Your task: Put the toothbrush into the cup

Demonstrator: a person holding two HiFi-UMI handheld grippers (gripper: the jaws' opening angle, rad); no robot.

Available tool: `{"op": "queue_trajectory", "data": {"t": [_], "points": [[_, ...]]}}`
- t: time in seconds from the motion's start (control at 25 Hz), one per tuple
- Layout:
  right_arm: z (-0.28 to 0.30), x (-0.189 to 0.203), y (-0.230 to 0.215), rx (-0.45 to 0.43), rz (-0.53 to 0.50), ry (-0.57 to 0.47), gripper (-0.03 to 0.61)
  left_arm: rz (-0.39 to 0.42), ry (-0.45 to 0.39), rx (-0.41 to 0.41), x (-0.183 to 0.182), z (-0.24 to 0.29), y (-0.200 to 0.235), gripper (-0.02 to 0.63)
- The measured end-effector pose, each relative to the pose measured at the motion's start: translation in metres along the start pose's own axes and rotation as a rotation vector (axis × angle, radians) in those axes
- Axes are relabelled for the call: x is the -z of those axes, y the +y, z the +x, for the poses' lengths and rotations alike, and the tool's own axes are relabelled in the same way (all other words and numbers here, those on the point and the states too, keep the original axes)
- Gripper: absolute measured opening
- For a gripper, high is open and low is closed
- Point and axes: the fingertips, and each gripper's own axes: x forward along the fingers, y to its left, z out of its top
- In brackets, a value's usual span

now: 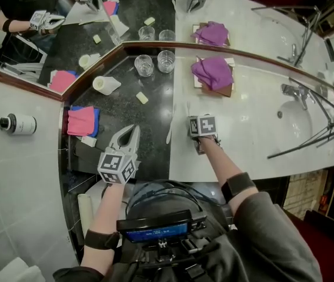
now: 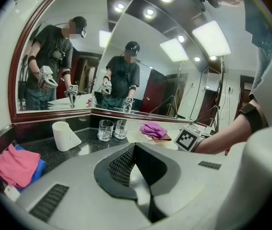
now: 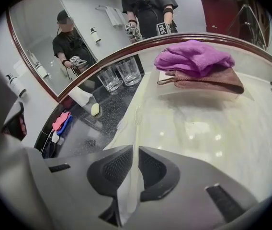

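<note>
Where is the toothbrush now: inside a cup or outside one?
Outside. The toothbrush stretches over the white counter from between the right tongs, apart from the two glasses.

No readable text; bottle (image 1: 19, 124) label blurred; blue screen (image 1: 158, 233) print too small

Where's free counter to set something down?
Bare: white counter between towel and sink. Also black counter between soap and left gripper. Crowded: glasses at back, cloths at left.
</note>
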Motion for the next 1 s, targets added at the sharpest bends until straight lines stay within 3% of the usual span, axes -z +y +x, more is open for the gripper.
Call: {"op": "queue_trajectory", "data": {"t": [0.32, 0.44, 1.0], "points": [[0.006, -0.001, -0.012, 0.102, -0.011, -0.002, 0.069, -0.022, -0.001, -0.028, 0.007, -0.007, 0.015, 0.000], [0.009, 0.003, -0.017, 0.114, -0.021, 0.012, 0.141, -0.027, 0.002, -0.030, 0.009, -0.008, 0.017, 0.000], [-0.016, -0.014, -0.008, 0.067, -0.035, -0.062, 0.137, -0.018, -0.008, -0.015, 0.004, -0.001, 0.004, 0.000]]}}
